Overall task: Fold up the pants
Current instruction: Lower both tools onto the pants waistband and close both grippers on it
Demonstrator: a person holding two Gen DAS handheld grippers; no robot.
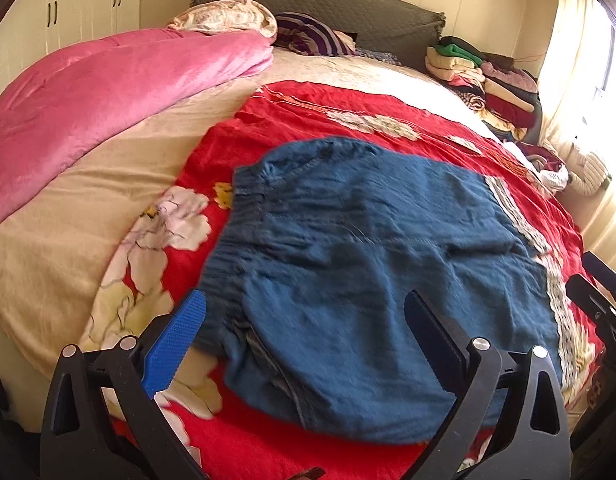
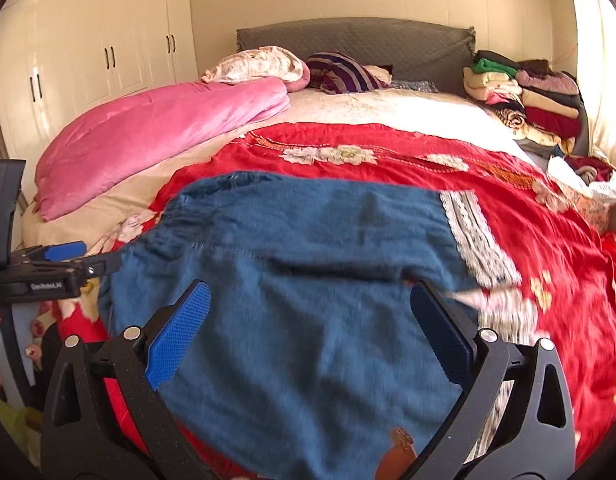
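Blue pants (image 1: 347, 264) lie folded on a red flowered blanket (image 1: 308, 108) on the bed, elastic waistband to the left, white lace hem (image 1: 519, 216) to the right. My left gripper (image 1: 304, 336) hovers open above the waistband end, with nothing between its blue pads. In the right wrist view the pants (image 2: 308, 280) fill the middle, and my right gripper (image 2: 308, 328) hangs open over their near half, the lace hem (image 2: 475, 232) just to its right. The left gripper (image 2: 64, 260) shows at that view's left edge. The right gripper (image 1: 603, 300) appears at the right edge of the left wrist view.
A pink quilt (image 1: 108, 92) lies along the bed's left side, with pillows (image 1: 228, 16) by the grey headboard (image 2: 355, 40). Stacks of folded clothes (image 2: 523, 92) sit at the far right corner. White wardrobes (image 2: 88, 48) stand left; a bright curtained window is at right.
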